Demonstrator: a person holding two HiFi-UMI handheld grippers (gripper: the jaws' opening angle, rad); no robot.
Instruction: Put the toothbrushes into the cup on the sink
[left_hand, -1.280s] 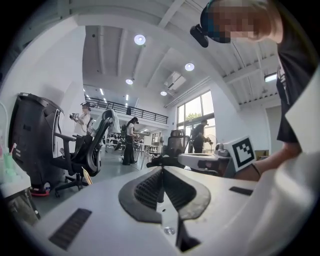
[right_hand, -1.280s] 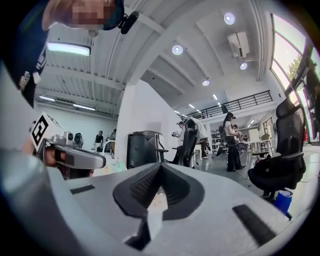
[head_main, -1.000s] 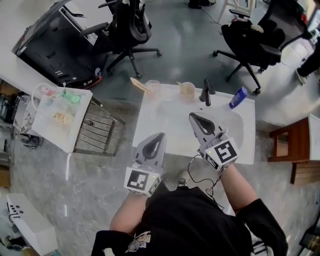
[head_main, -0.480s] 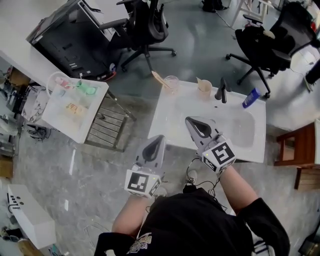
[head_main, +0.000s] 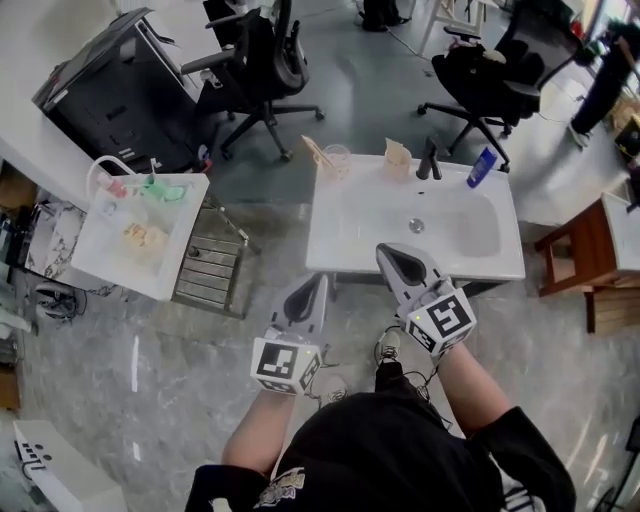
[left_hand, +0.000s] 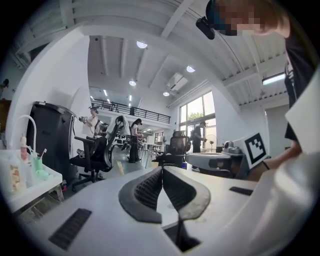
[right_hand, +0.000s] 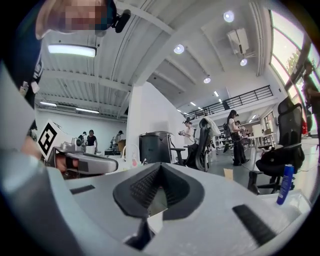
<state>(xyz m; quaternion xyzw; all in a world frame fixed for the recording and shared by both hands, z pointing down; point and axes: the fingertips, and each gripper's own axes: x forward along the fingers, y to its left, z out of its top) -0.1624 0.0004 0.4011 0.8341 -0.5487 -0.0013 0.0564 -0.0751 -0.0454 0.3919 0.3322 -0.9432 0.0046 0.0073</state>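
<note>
The white sink (head_main: 350, 240) stands ahead of me in the head view. On its back rim a clear cup (head_main: 337, 158) has a wooden toothbrush (head_main: 320, 155) leaning at it, and a tan cup (head_main: 397, 160) stands beside the black faucet (head_main: 432, 160). My left gripper (head_main: 318, 283) is shut and empty, over the floor near the sink's front left corner. My right gripper (head_main: 390, 252) is shut and empty too, its tip at the sink's front edge. Each gripper's own view shows its jaws pressed together, left gripper (left_hand: 161, 170) and right gripper (right_hand: 160, 167), with nothing between them.
A blue bottle (head_main: 481, 168) lies at the sink's back right and shows as blue bottle (right_hand: 285, 182). A white cart (head_main: 110, 265) with bottles and a metal rack (head_main: 205, 272) stand to the left. Black office chairs (head_main: 255, 70) are behind, a wooden table (head_main: 590, 280) to the right.
Both grippers have drawn back from over the basin to its front edge. The whole sink has come into view farther ahead of me. Both gripper jaws stayed shut.
</note>
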